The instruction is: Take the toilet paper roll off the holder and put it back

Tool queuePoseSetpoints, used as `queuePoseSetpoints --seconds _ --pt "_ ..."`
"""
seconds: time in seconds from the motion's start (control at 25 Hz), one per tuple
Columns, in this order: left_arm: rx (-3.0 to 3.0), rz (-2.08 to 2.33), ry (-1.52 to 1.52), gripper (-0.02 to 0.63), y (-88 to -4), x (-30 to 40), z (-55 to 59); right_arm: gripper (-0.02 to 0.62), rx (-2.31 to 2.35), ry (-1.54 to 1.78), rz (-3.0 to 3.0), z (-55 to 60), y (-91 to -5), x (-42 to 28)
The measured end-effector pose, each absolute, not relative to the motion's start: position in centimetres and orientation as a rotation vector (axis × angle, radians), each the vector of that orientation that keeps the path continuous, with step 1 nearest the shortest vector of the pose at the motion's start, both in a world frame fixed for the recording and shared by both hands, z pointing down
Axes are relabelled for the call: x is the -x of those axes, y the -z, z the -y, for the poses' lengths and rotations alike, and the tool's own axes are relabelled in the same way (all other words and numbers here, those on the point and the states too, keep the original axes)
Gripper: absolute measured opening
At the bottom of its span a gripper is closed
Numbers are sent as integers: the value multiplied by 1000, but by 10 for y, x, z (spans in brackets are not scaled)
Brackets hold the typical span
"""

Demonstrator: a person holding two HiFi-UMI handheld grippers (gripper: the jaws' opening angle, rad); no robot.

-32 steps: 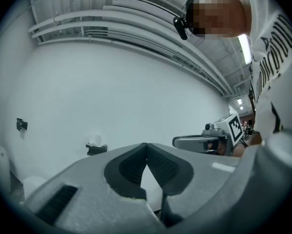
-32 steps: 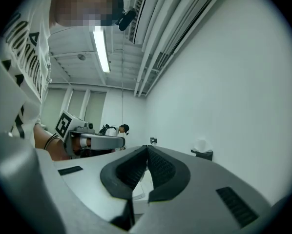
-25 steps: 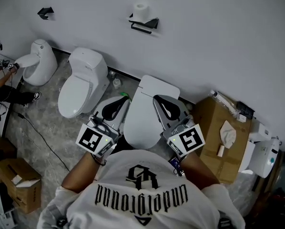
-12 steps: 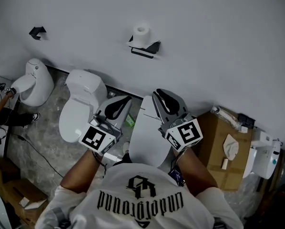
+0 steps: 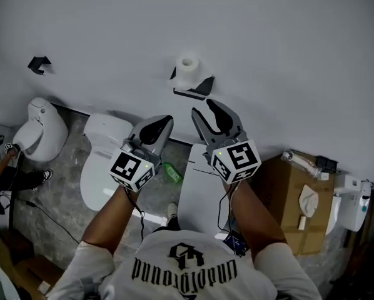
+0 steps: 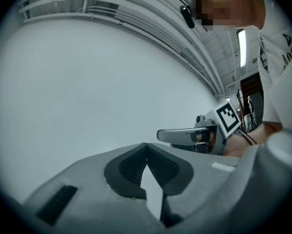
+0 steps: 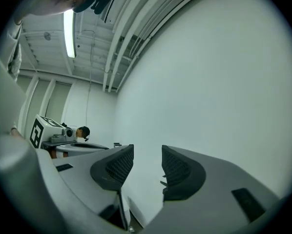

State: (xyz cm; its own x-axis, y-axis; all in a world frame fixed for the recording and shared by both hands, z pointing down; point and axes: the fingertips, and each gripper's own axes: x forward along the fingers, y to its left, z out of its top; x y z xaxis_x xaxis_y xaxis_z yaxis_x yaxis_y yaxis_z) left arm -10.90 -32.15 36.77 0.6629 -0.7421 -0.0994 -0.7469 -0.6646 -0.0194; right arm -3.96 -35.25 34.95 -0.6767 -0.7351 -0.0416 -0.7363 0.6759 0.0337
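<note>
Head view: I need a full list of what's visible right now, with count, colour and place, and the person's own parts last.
toilet paper roll: one, white, upright on top of the holder
holder: one, black, on the wall
bracket: one, black, on the wall, far left
toilets: three, white, along the foot of the wall
bottle: one, green, on the floor between two toilets
cardboard boxes: two, brown, one at right, one bottom left
bystander: one, dark clothes, left edge
left gripper: grey, jaws together, empty
right gripper: grey, jaws have just been opening, nothing between them, just below the holder
shirt: white with black print, bottom
</note>
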Motion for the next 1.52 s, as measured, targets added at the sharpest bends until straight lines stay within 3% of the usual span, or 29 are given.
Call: queuePoseSetpoints --seconds 0.28,0.52,0.92,1.52 --pt "2789 -1246 -73 14 -380 124 390 247 1373 -41 -2847 433 -380 53" --pt "2807 -1260 -86 14 -391 132 428 288 1442 68 -2848 490 -417 63" --pt "2838 -1297 -64 14 -419 140 475 318 1553 201 -2806 556 -454 72" --pt "2853 -1307 -45 14 -435 141 488 328 1695 148 -2852 590 -474 82"
